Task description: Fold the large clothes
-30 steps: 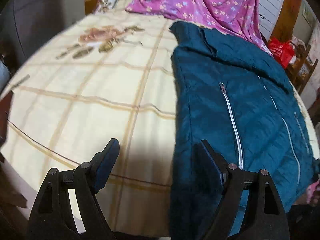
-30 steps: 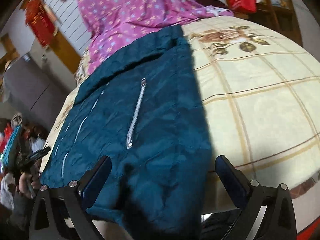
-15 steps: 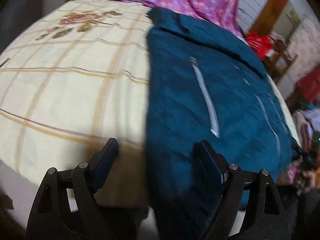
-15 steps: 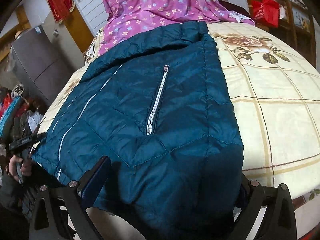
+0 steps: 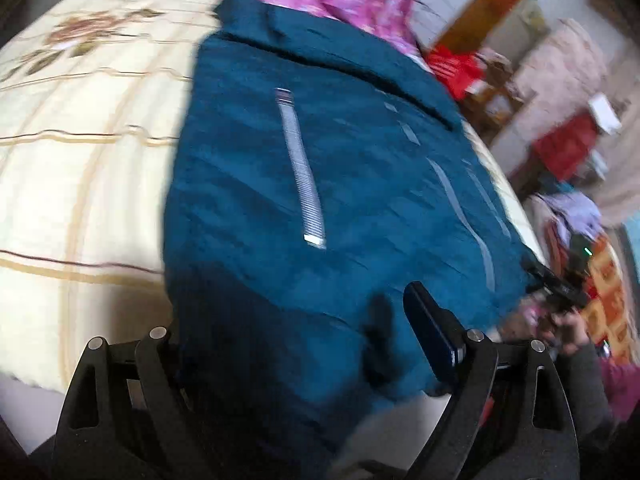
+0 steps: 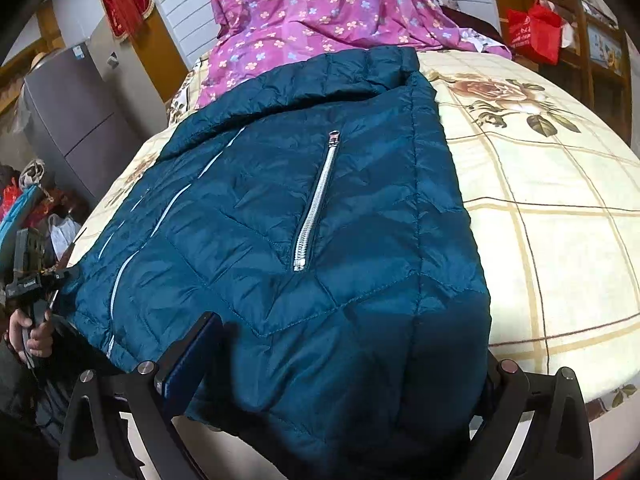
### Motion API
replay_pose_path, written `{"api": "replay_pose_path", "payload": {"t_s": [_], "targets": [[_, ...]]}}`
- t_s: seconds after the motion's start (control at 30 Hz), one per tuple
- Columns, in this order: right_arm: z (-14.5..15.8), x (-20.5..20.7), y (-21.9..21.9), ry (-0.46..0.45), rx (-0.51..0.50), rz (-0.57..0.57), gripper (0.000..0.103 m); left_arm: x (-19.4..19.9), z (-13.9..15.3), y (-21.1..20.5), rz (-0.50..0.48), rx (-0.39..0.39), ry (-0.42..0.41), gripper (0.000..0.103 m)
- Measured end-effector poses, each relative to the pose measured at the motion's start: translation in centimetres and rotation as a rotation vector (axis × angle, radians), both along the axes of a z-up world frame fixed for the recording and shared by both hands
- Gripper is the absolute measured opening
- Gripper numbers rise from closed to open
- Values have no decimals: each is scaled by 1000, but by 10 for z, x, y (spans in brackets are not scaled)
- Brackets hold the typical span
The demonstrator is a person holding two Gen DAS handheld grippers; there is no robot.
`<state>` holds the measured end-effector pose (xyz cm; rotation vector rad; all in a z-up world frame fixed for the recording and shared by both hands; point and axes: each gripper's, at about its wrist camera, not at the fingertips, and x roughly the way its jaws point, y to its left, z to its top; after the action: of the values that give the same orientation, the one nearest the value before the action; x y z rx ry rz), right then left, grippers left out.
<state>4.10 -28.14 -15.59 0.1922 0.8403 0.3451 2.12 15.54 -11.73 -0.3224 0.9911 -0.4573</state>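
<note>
While the teal quilted jacket lay spread flat on the cream bedspread with its rose print and tan check, both grippers stood at the garment's near hem, which hung over the bed's edge. In the right wrist view the right gripper was spread wide, and the jacket's lower corner filled the gap between its fingers; the left finger showed beside the cloth, while the other was hidden behind the fabric's fold. Whether the cloth touched either pad could not be told. The silver pocket zipper ran up the jacket straight ahead of that gripper, and the collar lay at the far end against a pink flowered cloth.

In the left wrist view, which was blurred, the left gripper was likewise open, with the hem bunched between its fingers. One finger stood clear at the jacket's inner side, and the opposite one was buried under the dark fabric. The same zipper ran ahead of it, slightly off to the middle, and the bedspread stretched bare beside the jacket's outer edge.
</note>
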Motion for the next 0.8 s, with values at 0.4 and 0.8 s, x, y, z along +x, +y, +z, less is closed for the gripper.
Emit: {"api": "replay_pose_path", "payload": {"t_s": [0.4,0.8], "targets": [[1,2,-12,1,144,19,82,7,-5,13,105,13,-5,50],[-5,0,-23,-23,203,-44,55,15,-6,1,112,71,-8,66]]}}
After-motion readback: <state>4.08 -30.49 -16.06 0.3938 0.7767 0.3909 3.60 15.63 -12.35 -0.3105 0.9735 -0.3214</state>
